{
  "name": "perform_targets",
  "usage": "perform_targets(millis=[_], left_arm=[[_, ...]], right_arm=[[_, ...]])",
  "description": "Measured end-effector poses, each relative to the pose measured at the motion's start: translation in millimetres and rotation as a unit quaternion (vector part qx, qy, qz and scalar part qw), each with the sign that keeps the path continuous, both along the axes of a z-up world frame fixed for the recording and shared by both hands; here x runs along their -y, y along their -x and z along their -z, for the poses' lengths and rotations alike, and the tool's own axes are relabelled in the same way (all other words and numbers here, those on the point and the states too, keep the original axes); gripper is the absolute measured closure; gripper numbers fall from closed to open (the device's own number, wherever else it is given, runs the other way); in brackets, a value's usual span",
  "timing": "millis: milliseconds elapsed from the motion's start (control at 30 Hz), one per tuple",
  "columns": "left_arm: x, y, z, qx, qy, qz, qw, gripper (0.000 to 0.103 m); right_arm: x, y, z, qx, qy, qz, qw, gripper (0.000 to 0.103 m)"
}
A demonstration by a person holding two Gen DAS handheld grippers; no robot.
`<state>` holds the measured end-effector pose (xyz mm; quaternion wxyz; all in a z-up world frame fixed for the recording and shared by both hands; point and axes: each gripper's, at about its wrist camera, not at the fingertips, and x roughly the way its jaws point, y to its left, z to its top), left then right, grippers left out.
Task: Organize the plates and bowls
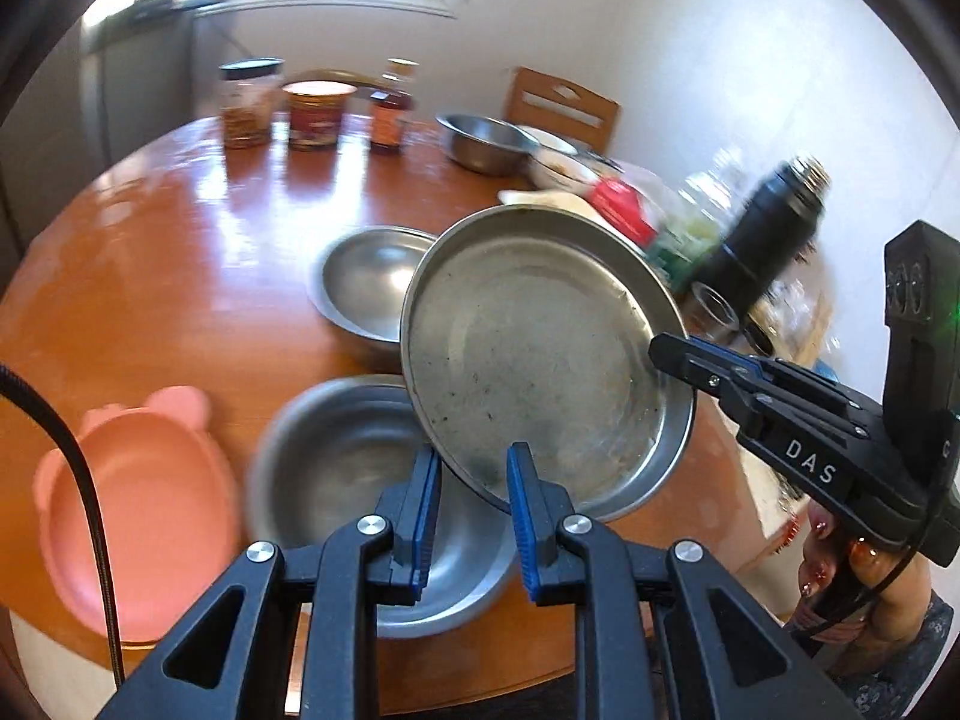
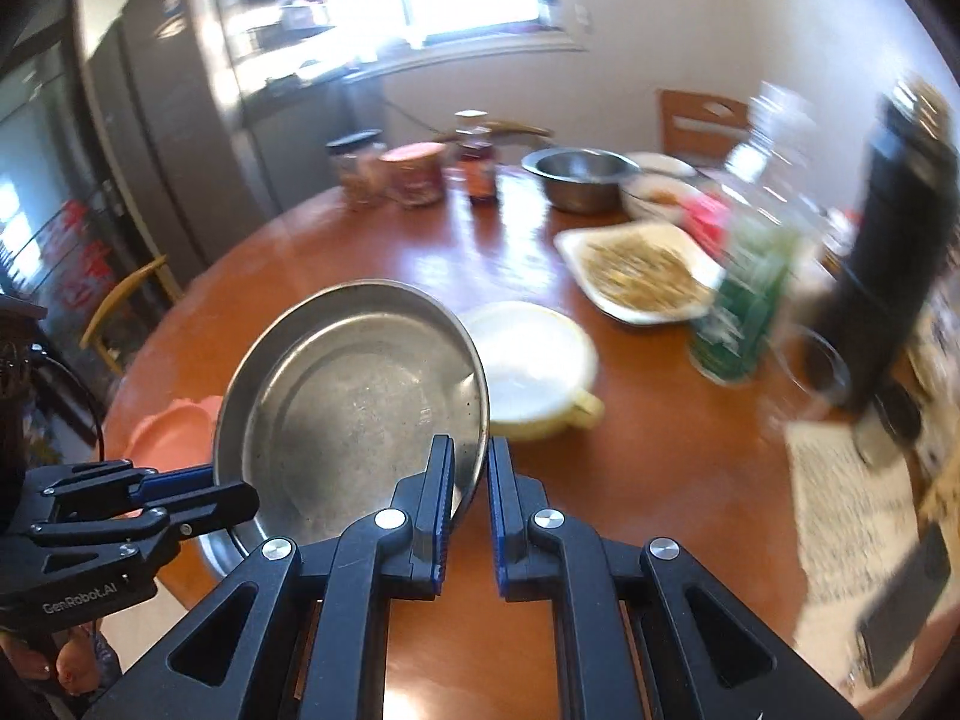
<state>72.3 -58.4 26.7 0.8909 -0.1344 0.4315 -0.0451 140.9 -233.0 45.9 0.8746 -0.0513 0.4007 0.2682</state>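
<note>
Gripping one steel plate (image 1: 534,354) from two sides, both grippers hold it tilted above the round table (image 1: 150,252). The left gripper (image 1: 474,480) is clamped on its near rim; the right gripper (image 2: 471,480) is clamped on the opposite rim, its pads almost together.

Under the plate sits a steel bowl (image 1: 342,480), with a second steel bowl (image 1: 366,282) just behind it and a third (image 1: 486,141) far back by the chair (image 1: 564,102). That makes three steel bowls, all on the table. A pink dish (image 1: 144,510) with ears lies at the left edge.

Along the far side stand three jars (image 1: 249,102). To the right the table is crowded: a white lidded bowl (image 2: 534,360) just beside the plate, a white tray (image 2: 636,276) of food, a green bottle (image 2: 750,300), a black flask (image 1: 774,228) and a glass (image 2: 810,372), all blurred.
</note>
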Motion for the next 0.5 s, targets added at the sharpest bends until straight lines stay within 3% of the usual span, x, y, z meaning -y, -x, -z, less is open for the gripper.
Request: perform_targets(millis=[500], left_arm=[[-140, 54, -15, 0.012, -0.014, -0.101, 0.9947, 0.08]], right_arm=[[-158, 13, 6, -0.014, -0.01, -0.11, 0.994, 0.092]])
